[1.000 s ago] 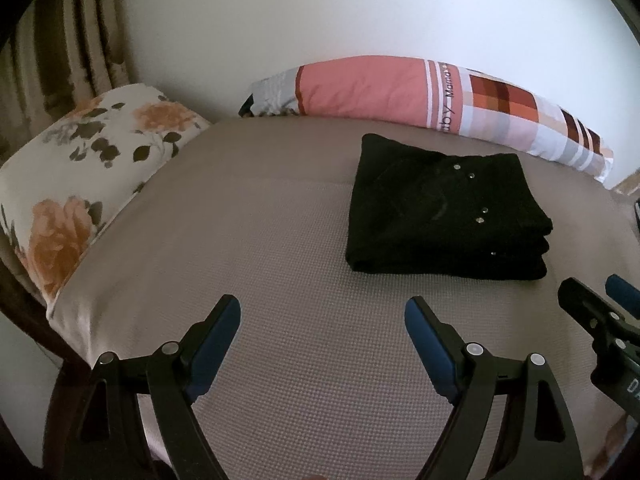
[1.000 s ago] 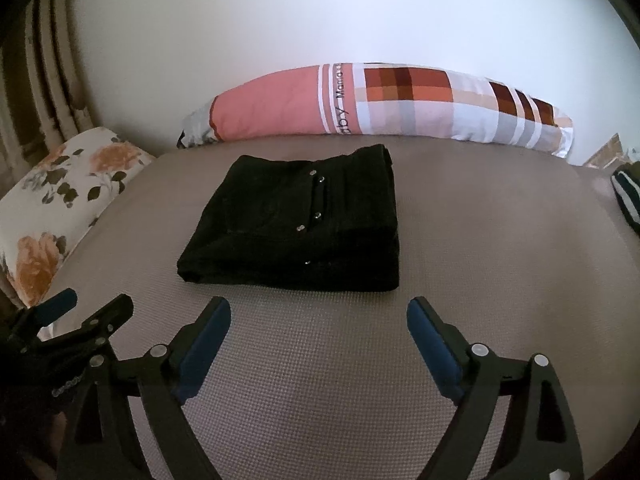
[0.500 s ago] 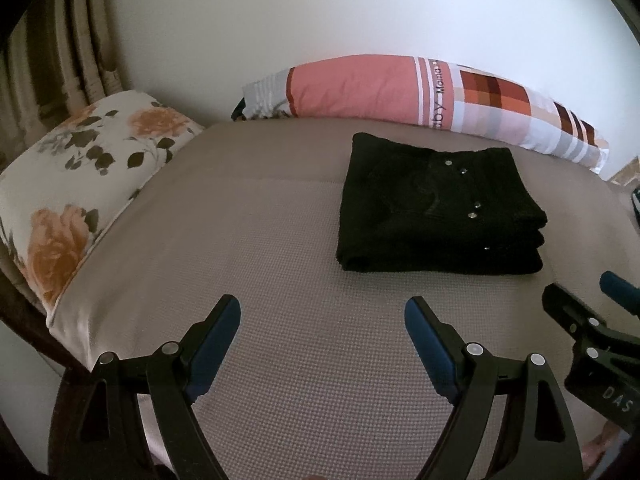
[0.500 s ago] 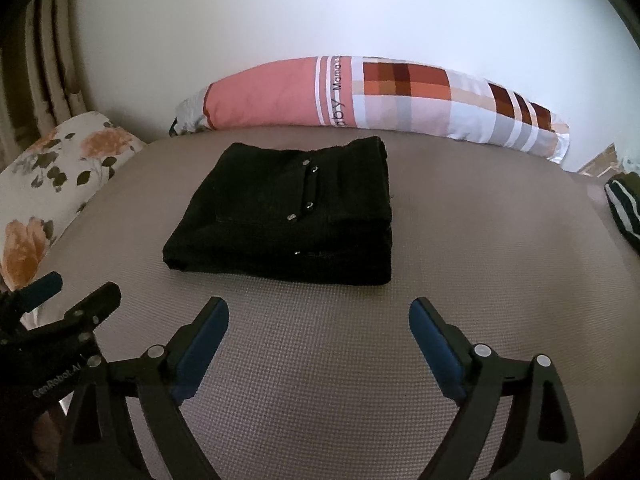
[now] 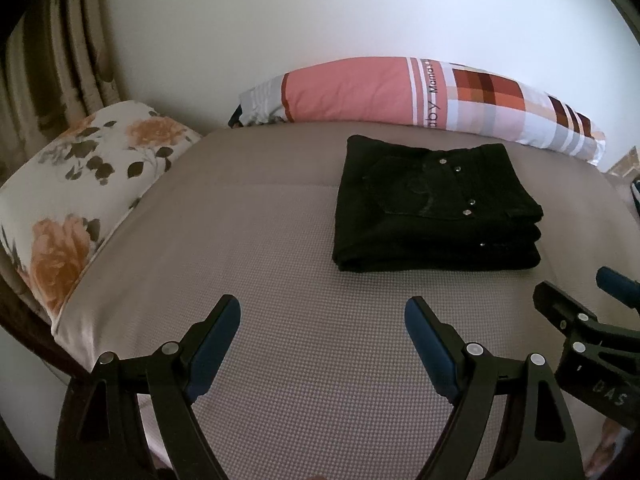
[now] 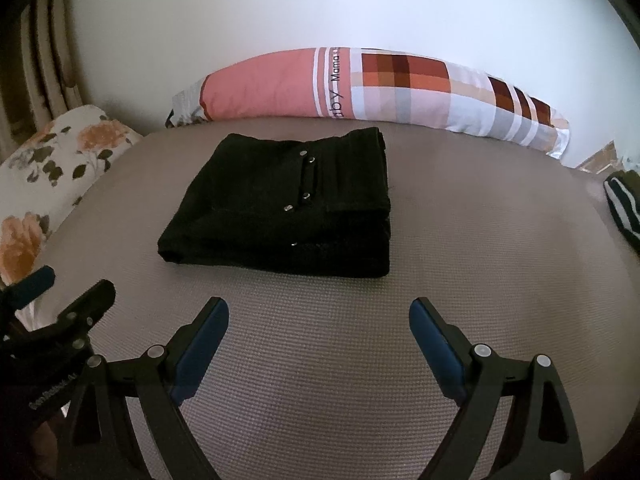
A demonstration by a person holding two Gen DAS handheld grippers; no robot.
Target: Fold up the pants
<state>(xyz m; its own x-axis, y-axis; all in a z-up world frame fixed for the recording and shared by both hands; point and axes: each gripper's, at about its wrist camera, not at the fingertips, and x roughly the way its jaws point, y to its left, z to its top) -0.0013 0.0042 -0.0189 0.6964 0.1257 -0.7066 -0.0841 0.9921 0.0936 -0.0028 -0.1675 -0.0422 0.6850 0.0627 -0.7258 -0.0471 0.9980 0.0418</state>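
Pants: black pants [image 5: 432, 208] folded into a compact rectangular stack of several layers, lying flat on the bed.
Pants, position: right of centre in the left wrist view; left of centre in the right wrist view [image 6: 288, 204].
Pants, surface: dark, matte fabric; a back pocket outline shows on the top layer; small metal rivets sit in a short row near the middle, with one more on a lower layer at the front edge.
Pants, edges: layers roughly aligned; front edge shows stacked folds.
Left gripper: [image 5: 322, 316] lower centre of its own view, jaws spread wide, nothing between them, above bare bedding short of the pants.
Right gripper: [image 6: 318, 316] lower centre of its own view, jaws spread wide, empty, short of the pants' front edge.
Bed: grey-brown textured cover [image 5: 248, 264].
Long pillow: pink and checked [image 6: 360, 88], along the wall behind the pants.
Floral pillow: [image 5: 80, 184] at the left edge.
Striped cloth: [image 6: 624, 204] at the far right edge.
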